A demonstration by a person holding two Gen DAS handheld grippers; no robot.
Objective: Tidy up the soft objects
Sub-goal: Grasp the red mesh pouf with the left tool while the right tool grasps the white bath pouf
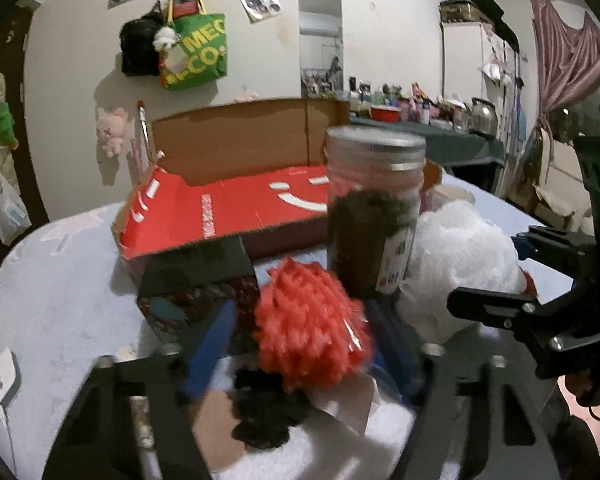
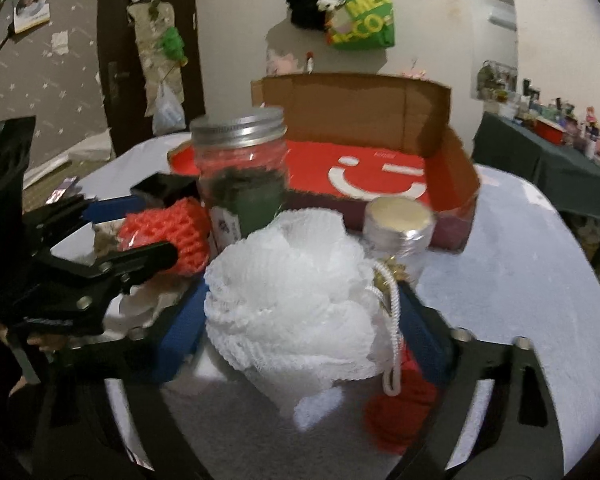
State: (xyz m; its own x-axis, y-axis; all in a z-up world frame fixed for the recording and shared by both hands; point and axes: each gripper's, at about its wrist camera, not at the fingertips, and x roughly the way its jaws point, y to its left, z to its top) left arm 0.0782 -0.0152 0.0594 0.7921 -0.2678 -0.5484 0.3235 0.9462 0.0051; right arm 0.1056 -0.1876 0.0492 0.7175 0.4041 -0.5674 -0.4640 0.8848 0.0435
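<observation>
Left gripper (image 1: 300, 344) clamps the red mesh puff (image 1: 310, 322); right gripper (image 2: 300, 320) clamps the white mesh loofah (image 2: 292, 300). The glass jar (image 2: 242, 176) stands just behind both, so either swing toward the red cardboard box (image 2: 380, 172) could topple it.

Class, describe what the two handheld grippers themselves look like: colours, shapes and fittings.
Both grippers are black frames with slotted cut-outs and silver bolts. Each has two long fingers faced with blue pads. The left gripper and right gripper look alike; from the side, the jaws show as flat black bars. No cables or sleeves are visible.

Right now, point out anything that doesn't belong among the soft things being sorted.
Two hard containers stand among them: a glass jar with a metal lid behind the orange foam net, and a silver-capped bottle touching the white mesh pouf. Nothing looks spilled.
</observation>
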